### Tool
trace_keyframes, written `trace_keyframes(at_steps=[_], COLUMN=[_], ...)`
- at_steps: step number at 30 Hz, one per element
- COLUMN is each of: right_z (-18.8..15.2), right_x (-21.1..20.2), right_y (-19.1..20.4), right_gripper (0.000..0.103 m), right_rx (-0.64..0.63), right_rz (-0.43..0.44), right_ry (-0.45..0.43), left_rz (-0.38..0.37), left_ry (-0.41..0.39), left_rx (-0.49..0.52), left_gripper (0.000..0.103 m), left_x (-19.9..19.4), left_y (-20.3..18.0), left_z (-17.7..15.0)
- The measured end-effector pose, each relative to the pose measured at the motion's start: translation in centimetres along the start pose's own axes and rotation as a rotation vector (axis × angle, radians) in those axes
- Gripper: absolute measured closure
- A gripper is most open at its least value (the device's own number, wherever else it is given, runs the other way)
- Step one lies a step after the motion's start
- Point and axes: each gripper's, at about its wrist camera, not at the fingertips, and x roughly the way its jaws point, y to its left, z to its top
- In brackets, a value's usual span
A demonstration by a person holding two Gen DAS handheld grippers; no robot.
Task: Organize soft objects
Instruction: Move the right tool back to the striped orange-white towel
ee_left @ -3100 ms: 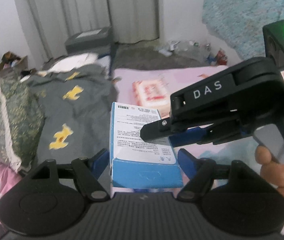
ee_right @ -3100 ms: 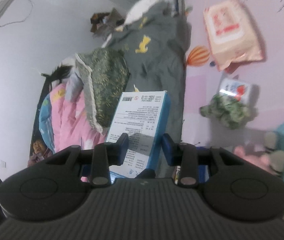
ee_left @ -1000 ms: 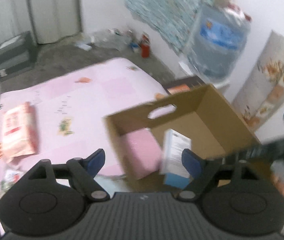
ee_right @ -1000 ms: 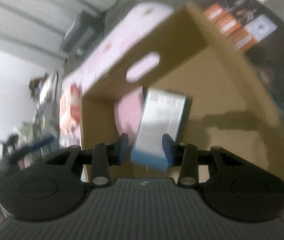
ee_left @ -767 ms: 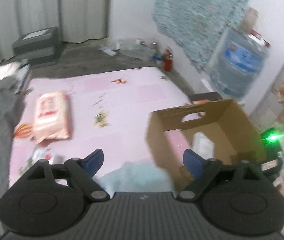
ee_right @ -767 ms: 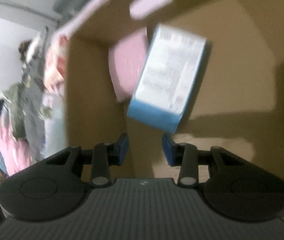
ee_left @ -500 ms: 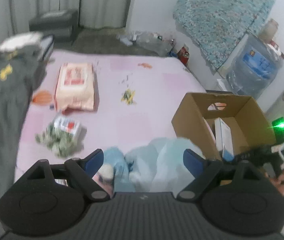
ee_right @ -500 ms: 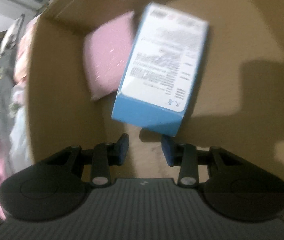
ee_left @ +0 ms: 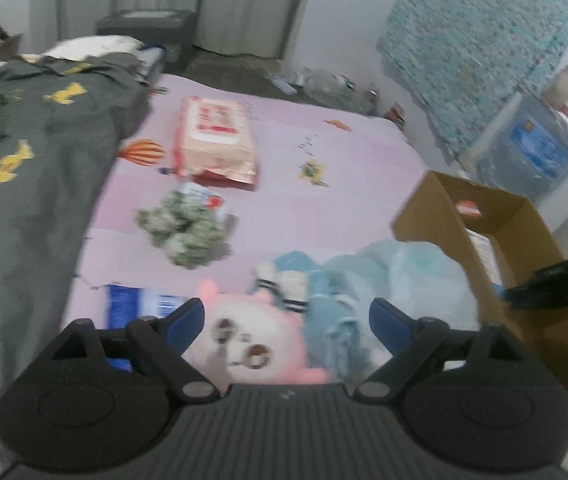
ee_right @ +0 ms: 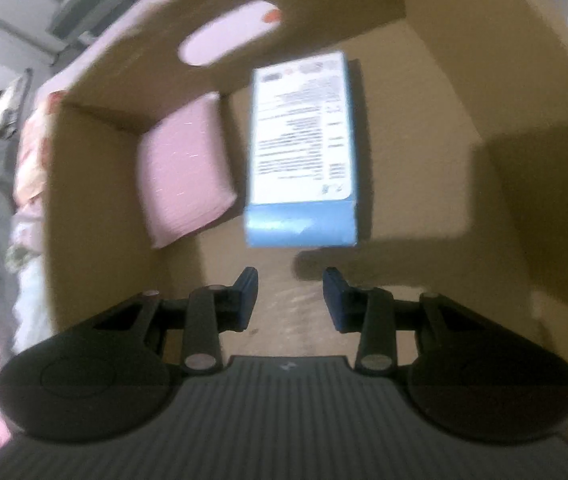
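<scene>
The blue-and-white box (ee_right: 302,152) lies flat inside the cardboard carton (ee_right: 524,184), long axis running away from the right gripper (ee_right: 289,294), beside a pink cushion (ee_right: 184,168). The right jaws stand partly open, empty. The left gripper (ee_left: 286,318), jaws opening wide and holding nothing, hangs over a pink plush (ee_left: 250,340) on the bed (ee_left: 348,160).

Pink plush toy (ee_left: 252,344) blurred, partly hidden below.

A water jug (ee_left: 536,148) stands by the curtains (ee_left: 176,0).

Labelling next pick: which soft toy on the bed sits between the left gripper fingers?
The pink-and-white plush, directly between the opening left gripper fingers; the blue plush lies right, the green one farther off.
</scene>
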Motion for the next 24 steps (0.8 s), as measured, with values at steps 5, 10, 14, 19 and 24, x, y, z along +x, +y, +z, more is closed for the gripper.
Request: trace_keyframes(at_steps=[5, 10, 14, 19, 24], right_z=[2.3, 6.3, 7.6, 8.5, 8.9], right_x=[-3.3, -0.5, 2.5, 3.6, 4.3], right_y=[-0.8, -3.1, -3.3, -0.8, 0.4], right_gripper=[0.061, 0.061, 0.059, 0.059, 0.062], right_rx=[0.023, 0.153, 0.203, 0.158, 0.148], right_rz=[-0.03, -0.126, -0.07, -0.081, -0.063], right_ry=[-0.129, -0.177, -0.149, -0.176, -0.205], left_rz=[0.051, 0.042, 0.061, 0.068, 0.057], left_ry=[-0.039, -0.033, -0.015, -0.001, -0.019], left_rx=[-0.003, 0.0, 0.023, -0.013, -0.042], left_gripper=[0.012, 0.011, 0.011, 0.011, 0.011], left_x=[-1.5, -2.0, -1.8, -1.7, -2.3], left_y=[1.8, 2.7, 3.3, 4.4, 5.3], left_z=[-0.8, -2.1, -3.9, -5.4, -6.1])
